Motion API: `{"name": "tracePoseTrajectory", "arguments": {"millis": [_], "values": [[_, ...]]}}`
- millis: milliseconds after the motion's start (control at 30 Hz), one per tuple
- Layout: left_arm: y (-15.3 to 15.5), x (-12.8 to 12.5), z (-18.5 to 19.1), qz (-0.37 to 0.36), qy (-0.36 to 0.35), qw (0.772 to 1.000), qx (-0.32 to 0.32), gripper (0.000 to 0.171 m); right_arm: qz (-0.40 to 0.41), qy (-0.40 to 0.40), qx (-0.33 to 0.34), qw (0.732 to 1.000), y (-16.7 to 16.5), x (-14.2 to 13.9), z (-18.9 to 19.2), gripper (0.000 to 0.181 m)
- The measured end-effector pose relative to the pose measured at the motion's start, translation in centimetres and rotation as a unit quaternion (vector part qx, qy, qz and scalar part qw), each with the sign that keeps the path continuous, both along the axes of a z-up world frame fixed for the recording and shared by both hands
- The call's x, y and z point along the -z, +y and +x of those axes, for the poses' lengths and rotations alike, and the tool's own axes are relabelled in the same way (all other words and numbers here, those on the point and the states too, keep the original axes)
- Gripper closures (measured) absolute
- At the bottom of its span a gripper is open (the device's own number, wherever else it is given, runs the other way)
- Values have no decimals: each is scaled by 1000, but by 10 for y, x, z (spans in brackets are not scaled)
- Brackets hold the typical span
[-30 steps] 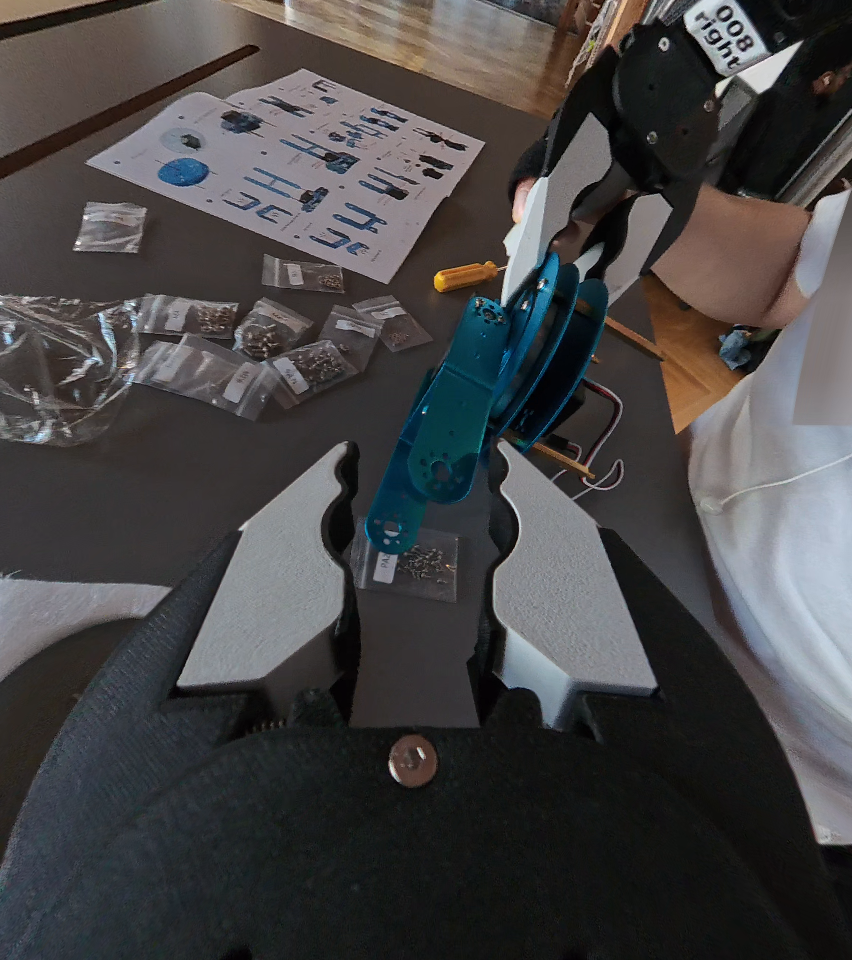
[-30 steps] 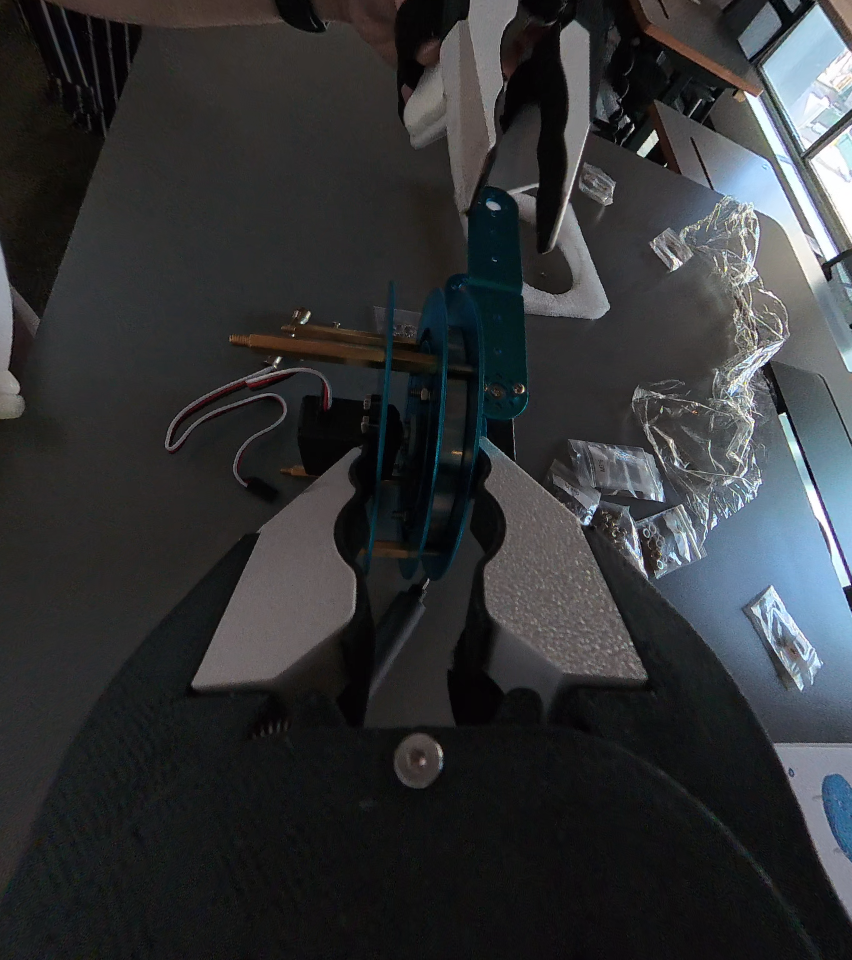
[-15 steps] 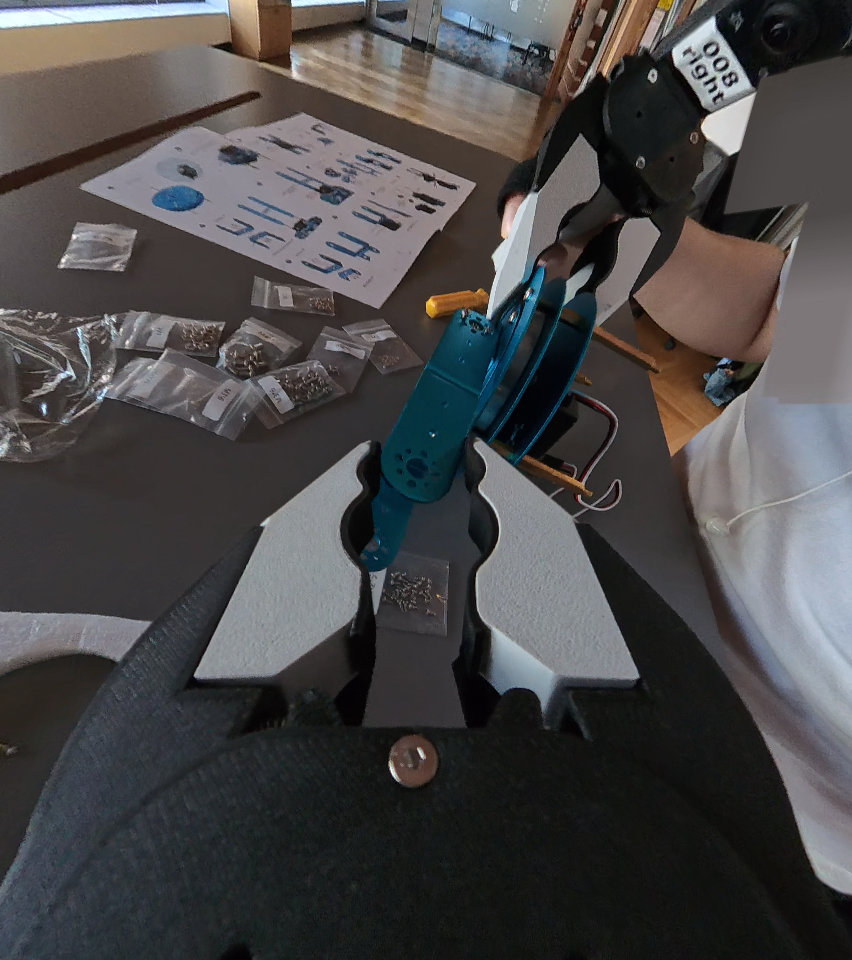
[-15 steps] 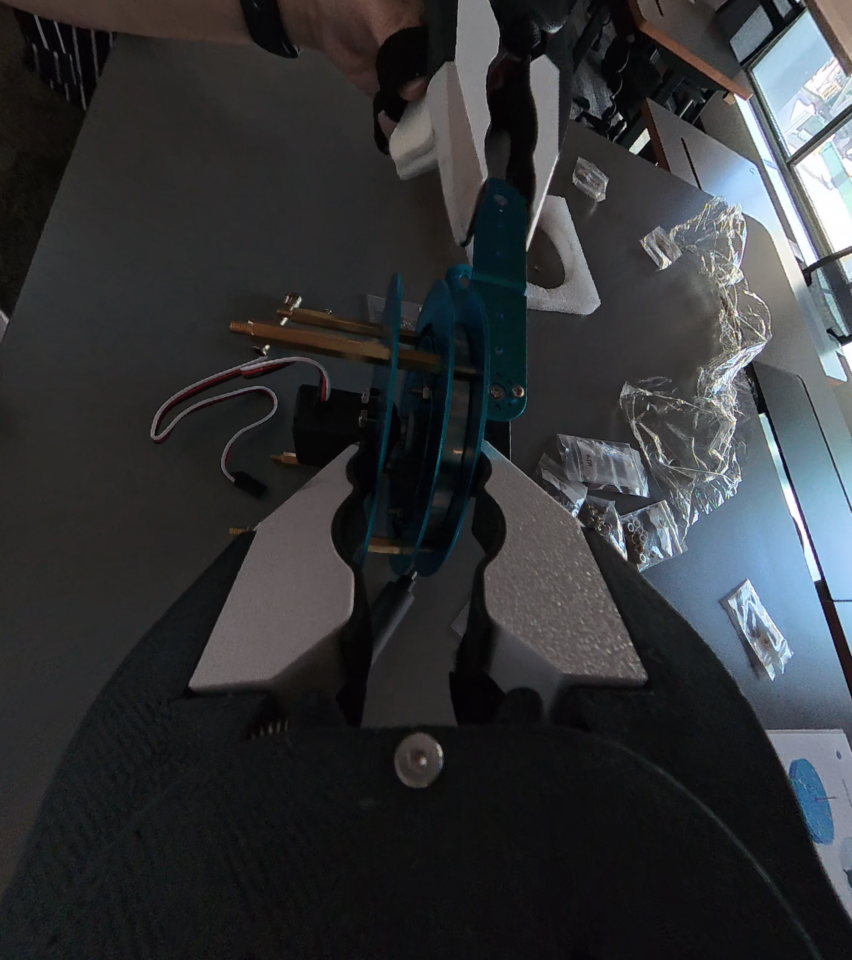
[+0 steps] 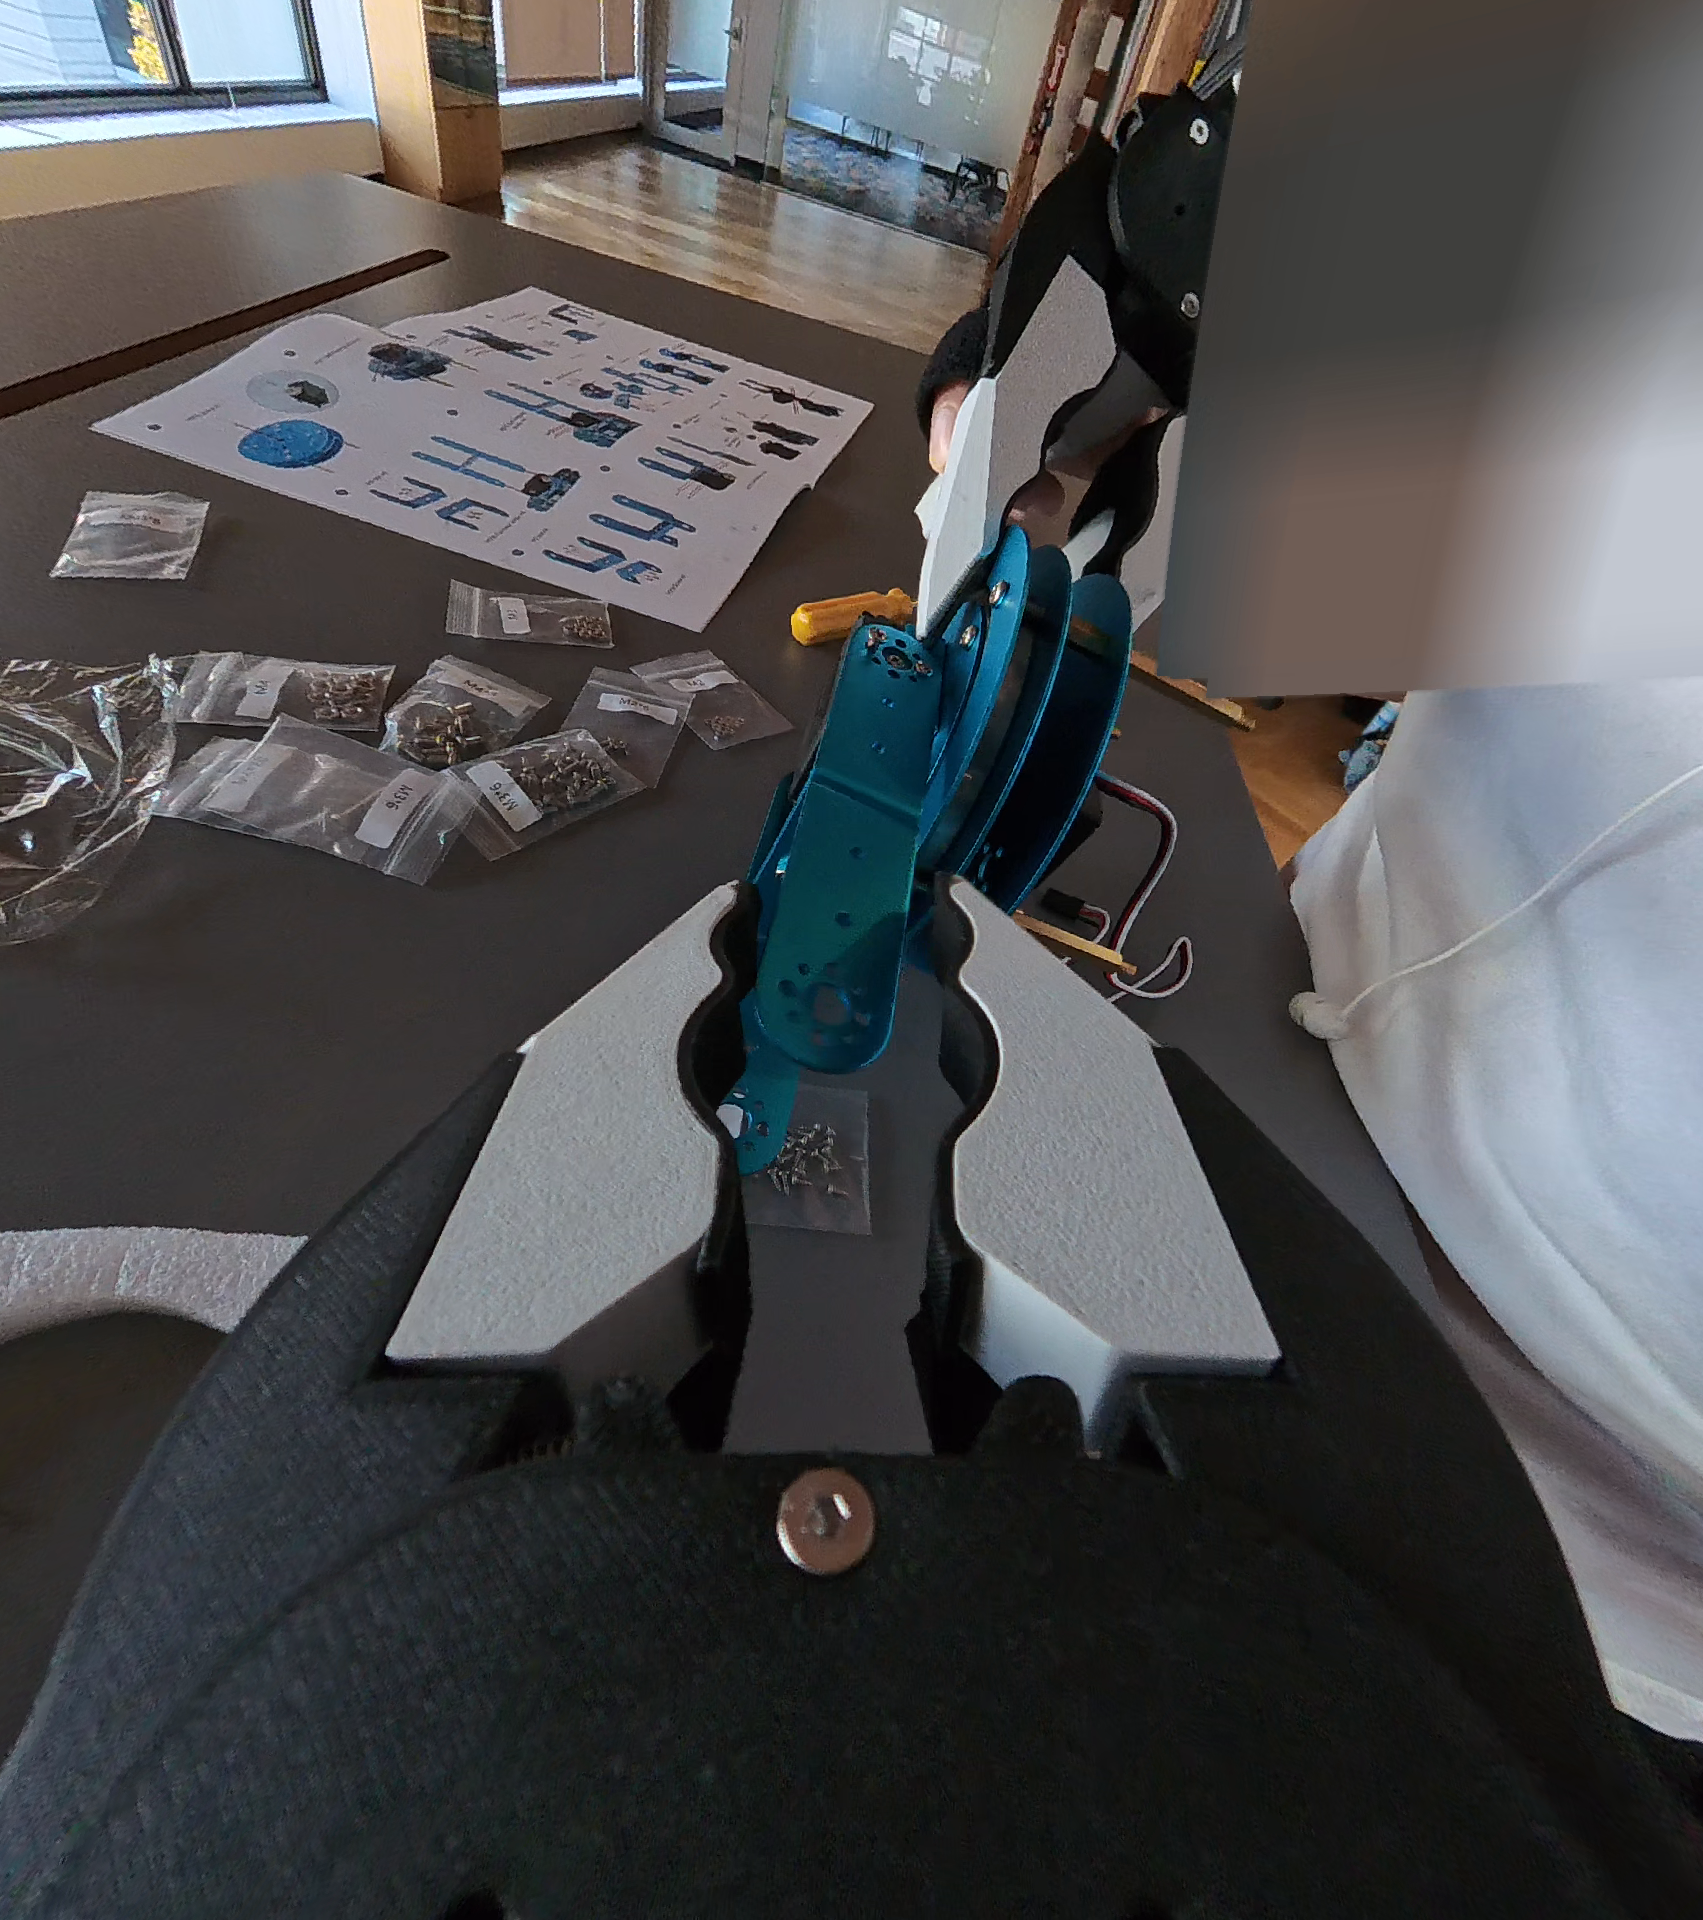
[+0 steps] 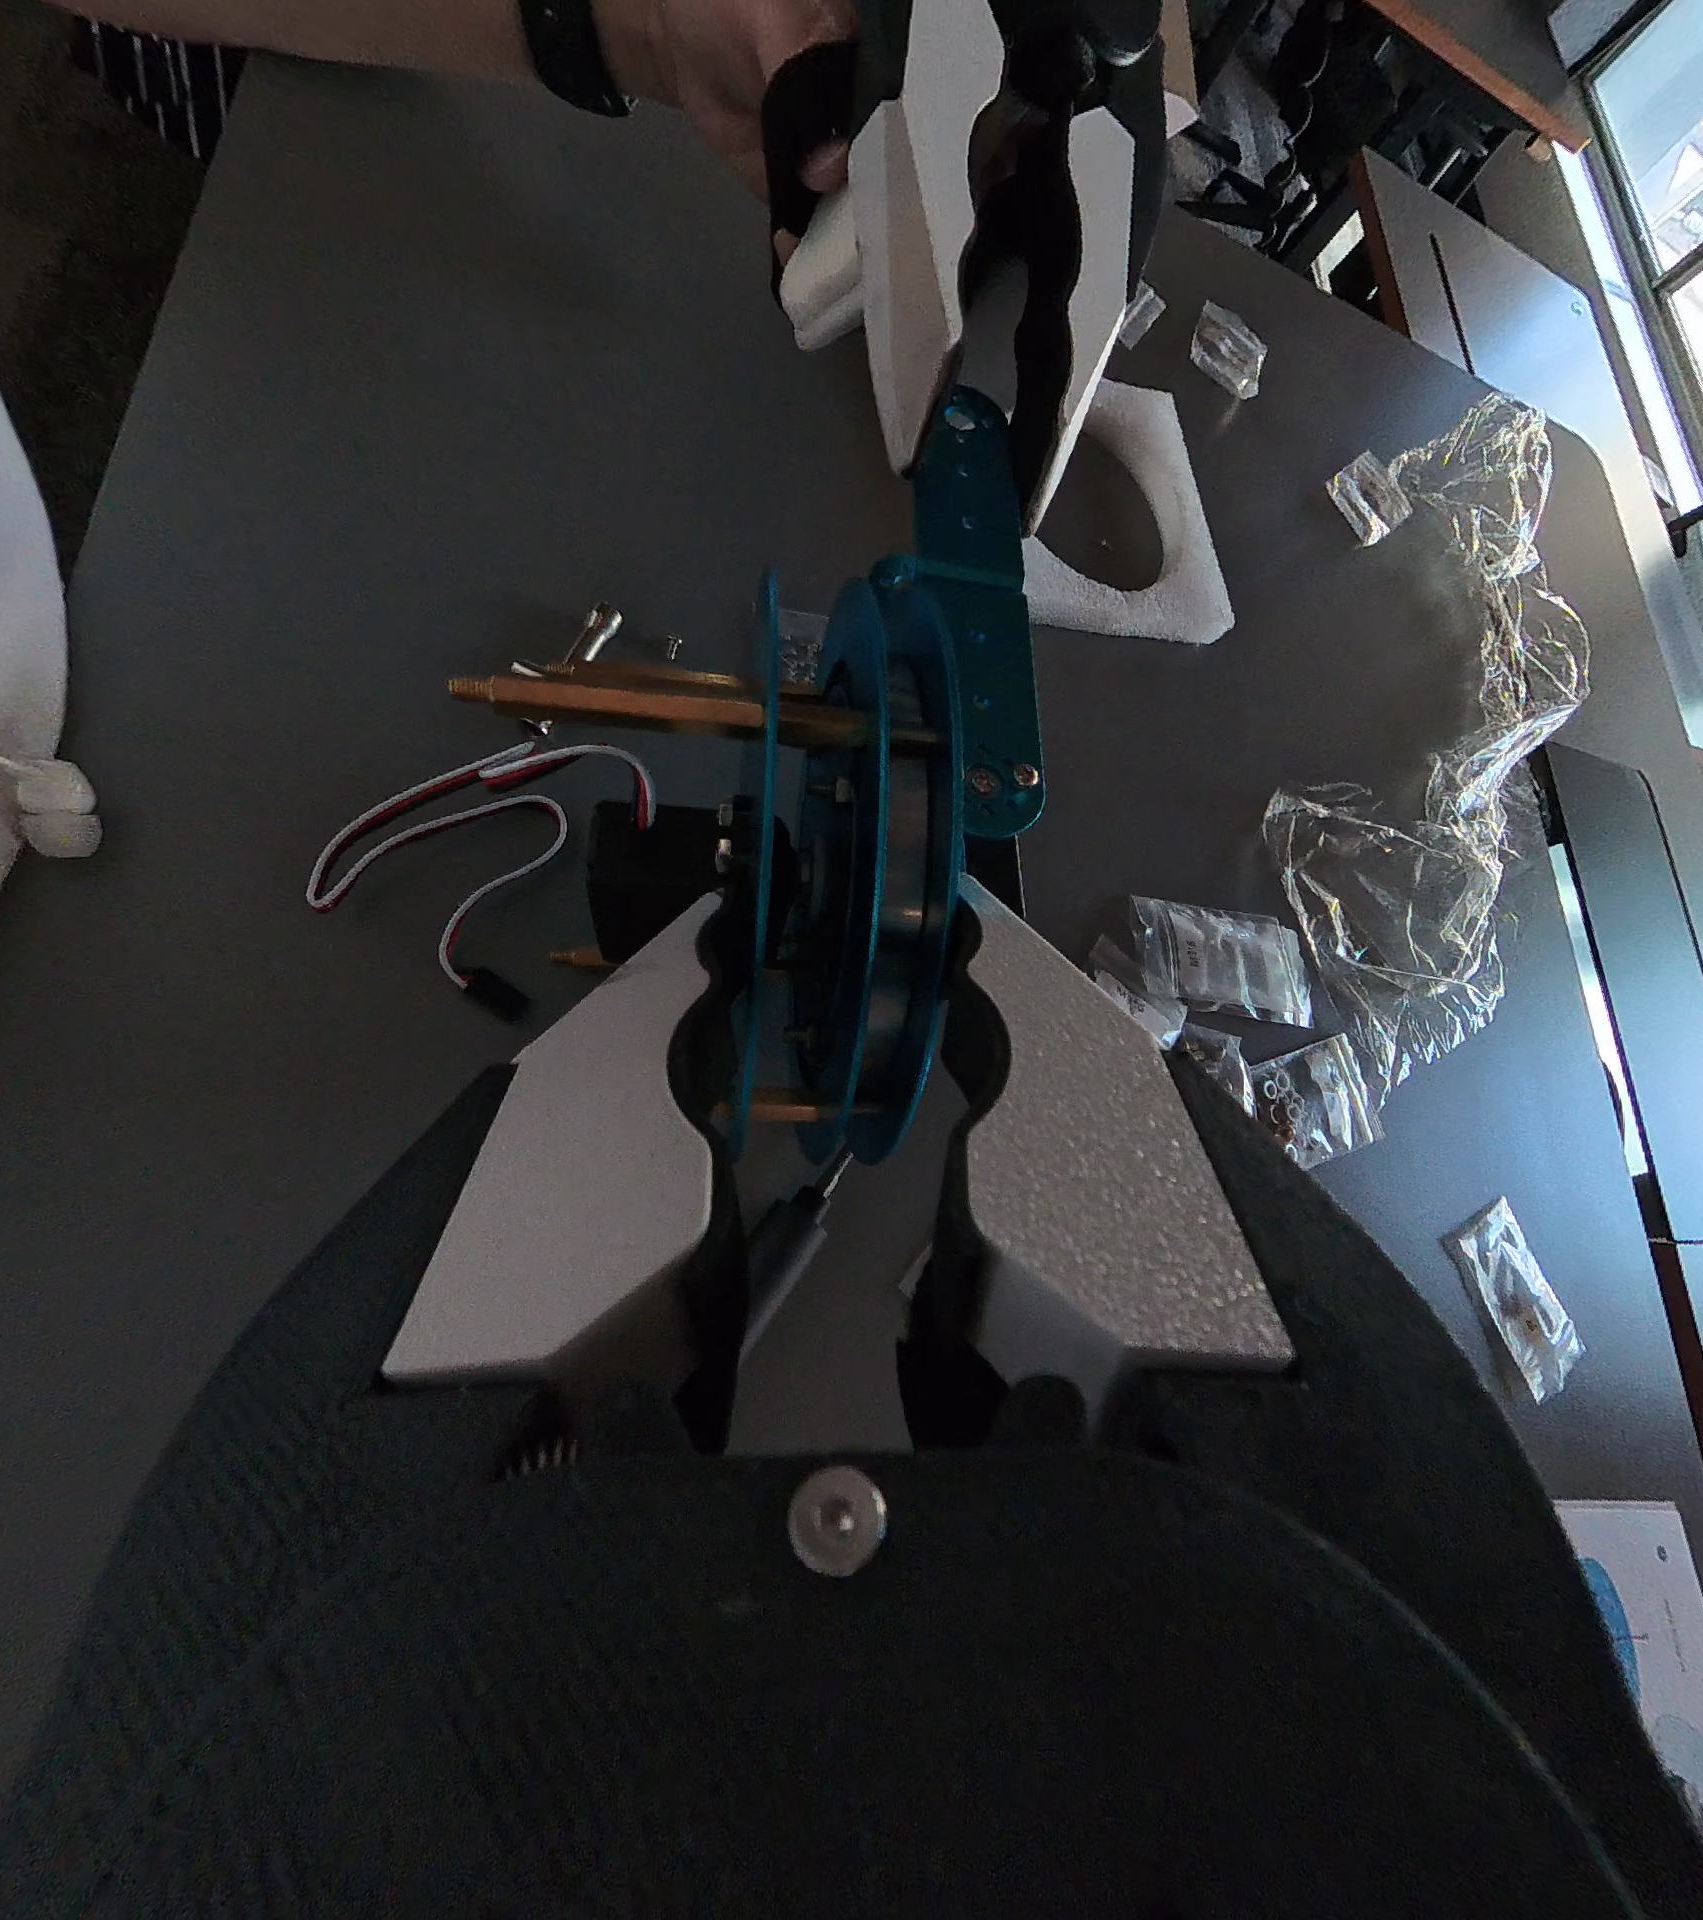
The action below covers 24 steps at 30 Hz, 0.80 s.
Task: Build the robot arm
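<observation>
Dark table [image 5: 203, 1039] strewn with screw bags [image 5: 431, 758], a sheet [image 5: 514, 436] of diagrams and crumpled plastic [image 5: 5, 790]. Held above it is a blue assembly [image 6: 857, 883]: stacked discs on brass rods, a flat bracket [image 5: 836, 914] jutting out. The left gripper [image 5: 836, 914] pinches that bracket's end. The right gripper [image 6: 836, 914] clamps the discs by their rim, edge-on between its fingers.

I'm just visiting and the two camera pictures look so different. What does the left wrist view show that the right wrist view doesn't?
Only the left wrist view shows the yellow-handled screwdriver and the whole instruction sheet.

Only the right wrist view shows the loose bolts and the brass standoffs sticking out of the assembly.

Both show the blue metal assembly held between both pairs of fingers, the screw bags, the crumpled plastic wrap and the red-white wire.
</observation>
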State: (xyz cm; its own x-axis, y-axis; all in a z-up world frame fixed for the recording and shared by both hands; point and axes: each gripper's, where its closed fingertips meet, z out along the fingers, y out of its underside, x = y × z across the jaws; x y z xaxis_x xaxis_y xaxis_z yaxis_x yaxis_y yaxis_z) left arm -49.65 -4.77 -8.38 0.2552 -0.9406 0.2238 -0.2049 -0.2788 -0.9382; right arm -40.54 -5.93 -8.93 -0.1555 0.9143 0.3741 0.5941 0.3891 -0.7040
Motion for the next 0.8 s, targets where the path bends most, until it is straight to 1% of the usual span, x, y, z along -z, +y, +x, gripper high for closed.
{"name": "tracePoseTrajectory", "arguments": {"millis": [133,500,800], "values": [[-2,0,0,5,1,1000,-2,135,11,-1,4,1000,1,0,0,145],[2,3,-5,1,3,1000,-4,139,13,0,-5,1000,-1,-1,-5,145],[12,-26,-34,25,-50,997,-56,141,26,-9,-3,1000,-1,-1,-6,145]]}}
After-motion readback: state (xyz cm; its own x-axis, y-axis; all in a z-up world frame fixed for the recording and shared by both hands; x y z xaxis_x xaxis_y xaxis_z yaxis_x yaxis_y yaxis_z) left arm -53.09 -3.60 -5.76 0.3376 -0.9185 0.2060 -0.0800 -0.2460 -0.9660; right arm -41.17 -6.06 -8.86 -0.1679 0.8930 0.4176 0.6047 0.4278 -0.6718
